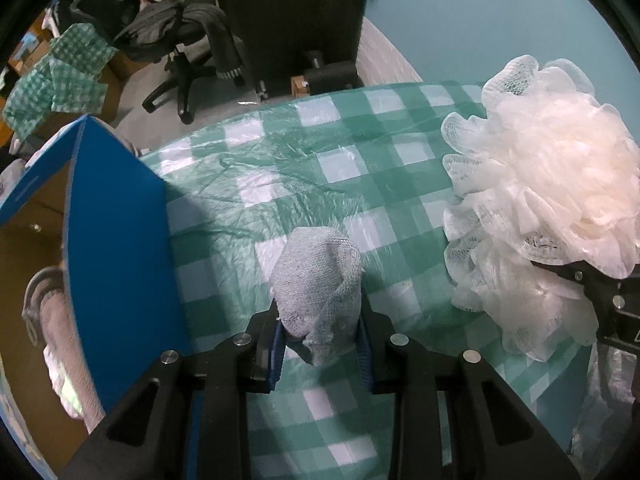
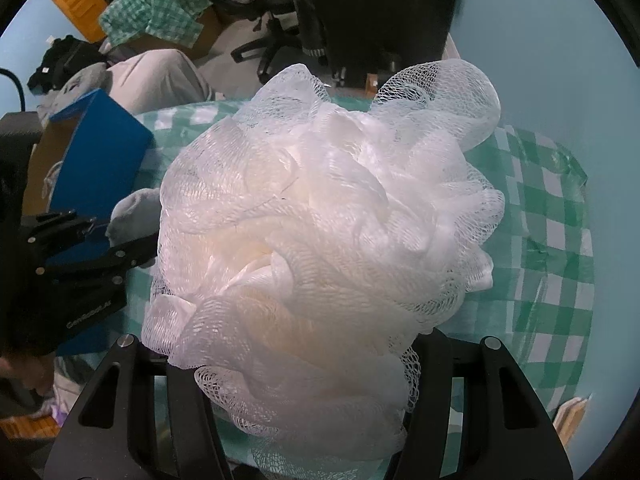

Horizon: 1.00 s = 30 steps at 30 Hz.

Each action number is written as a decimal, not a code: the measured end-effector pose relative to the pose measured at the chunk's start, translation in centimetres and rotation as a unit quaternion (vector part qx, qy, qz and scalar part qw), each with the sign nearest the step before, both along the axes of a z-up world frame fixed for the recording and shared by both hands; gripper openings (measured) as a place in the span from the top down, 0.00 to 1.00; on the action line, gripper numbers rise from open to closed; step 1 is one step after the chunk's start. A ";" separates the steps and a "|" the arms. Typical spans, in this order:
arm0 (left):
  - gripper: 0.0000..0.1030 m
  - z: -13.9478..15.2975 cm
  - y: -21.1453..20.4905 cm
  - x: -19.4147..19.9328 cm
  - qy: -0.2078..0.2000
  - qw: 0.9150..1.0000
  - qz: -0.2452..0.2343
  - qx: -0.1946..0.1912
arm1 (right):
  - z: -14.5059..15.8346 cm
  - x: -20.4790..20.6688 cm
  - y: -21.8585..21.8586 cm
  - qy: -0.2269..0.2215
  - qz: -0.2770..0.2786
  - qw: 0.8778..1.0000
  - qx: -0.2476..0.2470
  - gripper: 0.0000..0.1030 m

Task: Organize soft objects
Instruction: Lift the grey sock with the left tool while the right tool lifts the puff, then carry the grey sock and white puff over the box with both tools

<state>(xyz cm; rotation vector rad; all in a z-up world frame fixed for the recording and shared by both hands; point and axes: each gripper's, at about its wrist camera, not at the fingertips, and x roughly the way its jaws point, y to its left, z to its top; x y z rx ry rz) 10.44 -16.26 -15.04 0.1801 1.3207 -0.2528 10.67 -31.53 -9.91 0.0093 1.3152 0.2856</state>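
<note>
Clamped between the blue pads of the left gripper [image 1: 320, 344]: a grey sock [image 1: 316, 292], balled and held just above the checked tablecloth [image 1: 320, 152], probably so as to carry it across to the blue box [image 1: 116, 232] at nine o'clock in the left wrist view. Squeezed in the right gripper [image 2: 312, 400]: a white mesh bath pouf [image 2: 320, 240], bulging well past both fingers, lifted clear of the cloth. Both held high, likely to clear the box's wall. Inside the box, seen through its open top at nine o'clock: cardboard-brown lining and pale fabric pieces, too blurred to name. No other container on the table.
</note>
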 end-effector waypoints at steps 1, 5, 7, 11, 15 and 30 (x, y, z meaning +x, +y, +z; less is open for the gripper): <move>0.71 0.4 0.2 -0.2 -0.002 1.000 0.002 -0.002 | 0.3 -0.2 0.1 -0.002 0.002 1.000 0.000 0.45; 0.71 2.1 0.8 -1.1 -0.019 1.000 0.005 -0.006 | 1.5 -0.7 0.4 -0.011 0.009 1.000 0.000 0.45; 0.71 2.9 1.2 -1.3 -0.026 1.000 0.008 -0.009 | 2.1 -1.2 0.3 -0.015 0.013 1.000 0.002 0.45; 0.71 4.5 2.0 -1.9 -0.035 0.999 0.019 -0.018 | 3.3 -1.7 0.6 -0.023 0.017 1.000 0.002 0.45; 0.71 5.9 2.9 -2.4 -0.042 0.998 0.031 -0.028 | 4.3 -2.2 0.6 -0.028 0.018 0.999 0.003 0.45; 0.71 10.1 6.3 -4.7 -0.076 0.994 0.062 -0.050 | 7.3 -3.4 1.6 -0.049 0.029 0.998 0.017 0.45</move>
